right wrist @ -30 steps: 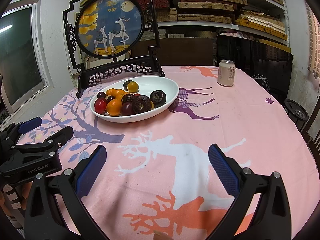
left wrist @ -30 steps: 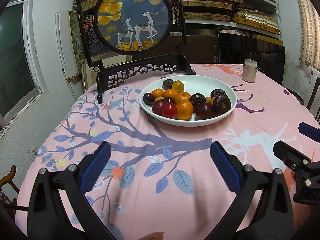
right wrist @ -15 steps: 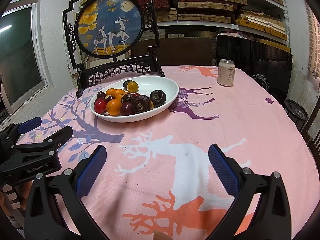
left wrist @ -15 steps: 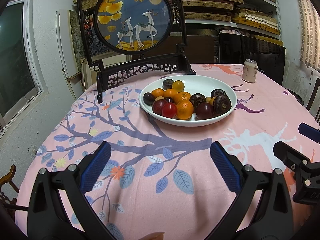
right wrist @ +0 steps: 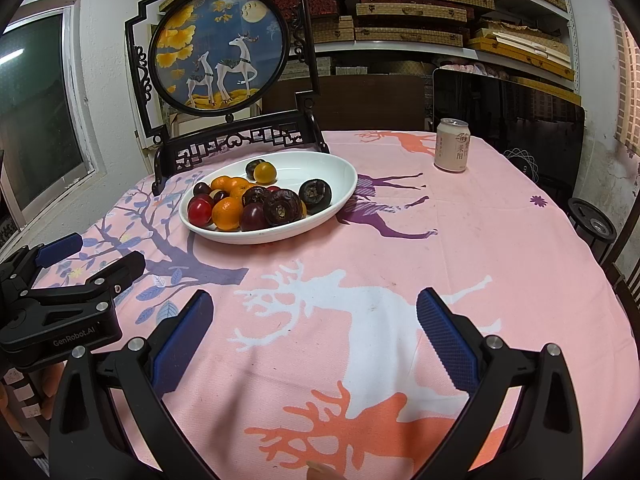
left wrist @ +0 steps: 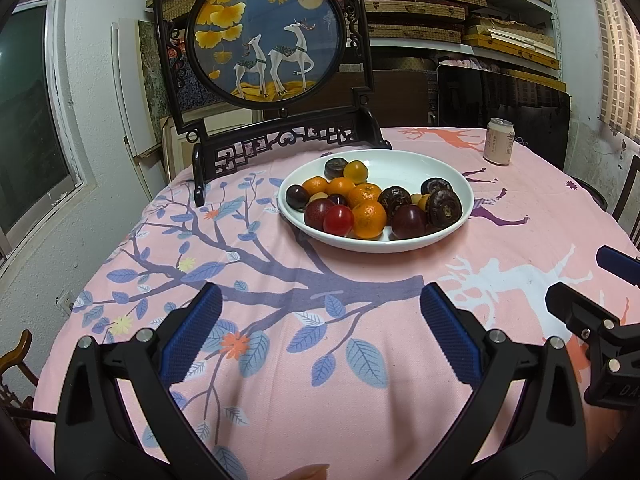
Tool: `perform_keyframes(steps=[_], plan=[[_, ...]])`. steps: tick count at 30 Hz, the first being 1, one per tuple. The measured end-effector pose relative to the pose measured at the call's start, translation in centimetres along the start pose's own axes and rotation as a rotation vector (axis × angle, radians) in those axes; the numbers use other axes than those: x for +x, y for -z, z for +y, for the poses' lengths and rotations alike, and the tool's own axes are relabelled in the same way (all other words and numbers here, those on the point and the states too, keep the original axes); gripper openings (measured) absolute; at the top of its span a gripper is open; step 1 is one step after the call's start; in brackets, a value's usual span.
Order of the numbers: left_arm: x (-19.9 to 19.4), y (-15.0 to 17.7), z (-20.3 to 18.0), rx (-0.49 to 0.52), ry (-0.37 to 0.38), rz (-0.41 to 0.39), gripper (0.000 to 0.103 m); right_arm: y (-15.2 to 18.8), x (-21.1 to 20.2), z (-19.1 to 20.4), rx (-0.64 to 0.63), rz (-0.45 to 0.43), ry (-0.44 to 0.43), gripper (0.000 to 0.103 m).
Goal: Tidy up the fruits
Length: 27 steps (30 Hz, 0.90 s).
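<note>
A white oval bowl (left wrist: 424,162) (right wrist: 324,168) sits mid-table, its left half piled with several oranges (left wrist: 369,219) (right wrist: 227,213), red and purple plums (left wrist: 338,220) (right wrist: 200,210) and dark brown round fruits (left wrist: 444,208) (right wrist: 282,207). My left gripper (left wrist: 320,330) hovers open over the cloth well short of the bowl, nothing between its blue pads. My right gripper (right wrist: 314,330) is likewise open and empty, nearer the table's front and right of the bowl. Each gripper shows at the edge of the other's view.
A pink tablecloth (left wrist: 280,360) with tree and deer prints covers the round table. A black framed deer screen (left wrist: 266,32) (right wrist: 220,52) stands behind the bowl. A drink can (left wrist: 498,142) (right wrist: 452,145) stands at the far right. Shelves and a window lie beyond.
</note>
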State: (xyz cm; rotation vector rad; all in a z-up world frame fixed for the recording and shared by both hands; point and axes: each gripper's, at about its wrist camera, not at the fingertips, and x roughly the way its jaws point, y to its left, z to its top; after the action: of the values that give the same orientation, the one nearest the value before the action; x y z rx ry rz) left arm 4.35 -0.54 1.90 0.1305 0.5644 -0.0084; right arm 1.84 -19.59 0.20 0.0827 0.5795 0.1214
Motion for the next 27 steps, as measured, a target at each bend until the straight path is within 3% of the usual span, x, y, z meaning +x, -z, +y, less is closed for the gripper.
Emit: perform_keyframes(steps=[27], plan=[[0.08, 0.08, -0.08, 0.001, 0.002, 0.002, 0.101, 0.06, 0.16, -0.09, 0.0, 0.004, -0.001, 0.102]])
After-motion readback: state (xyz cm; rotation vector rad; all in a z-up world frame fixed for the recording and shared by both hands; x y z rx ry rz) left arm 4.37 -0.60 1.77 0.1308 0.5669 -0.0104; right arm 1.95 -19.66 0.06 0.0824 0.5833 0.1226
